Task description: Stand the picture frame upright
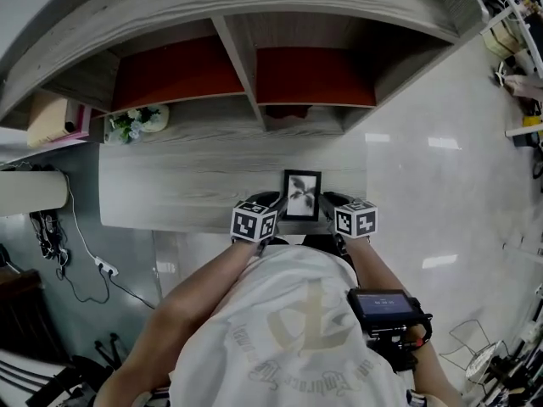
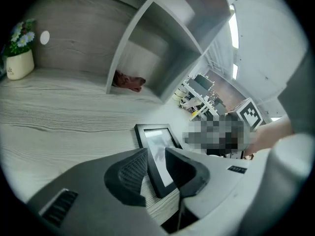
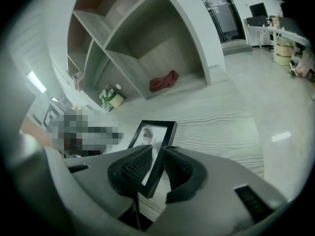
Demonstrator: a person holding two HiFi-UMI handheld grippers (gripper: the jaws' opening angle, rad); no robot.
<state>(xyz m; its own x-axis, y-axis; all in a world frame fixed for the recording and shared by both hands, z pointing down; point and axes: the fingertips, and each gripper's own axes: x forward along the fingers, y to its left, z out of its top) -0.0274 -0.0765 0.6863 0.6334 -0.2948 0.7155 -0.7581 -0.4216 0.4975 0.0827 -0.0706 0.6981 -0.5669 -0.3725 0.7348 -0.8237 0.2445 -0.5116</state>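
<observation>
At the desk's (image 1: pixel 187 185) near edge, the frame (image 1: pixel 302 195) stands facing you, leaning back a little, between your grippers. The left gripper (image 2: pixel 156 168) and right gripper (image 3: pixel 158 163) each straddle a side edge with jaws apart, not clamping. This looks like the release step. Next, draw both straight back without brushing the frame. Only the gripper views show those gaps, since in the head view the marker cubes hide the pads.

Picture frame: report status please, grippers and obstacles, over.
Left gripper and right gripper open, astride picture frame. Frame standing on desk. Nothing blocking it.
</observation>
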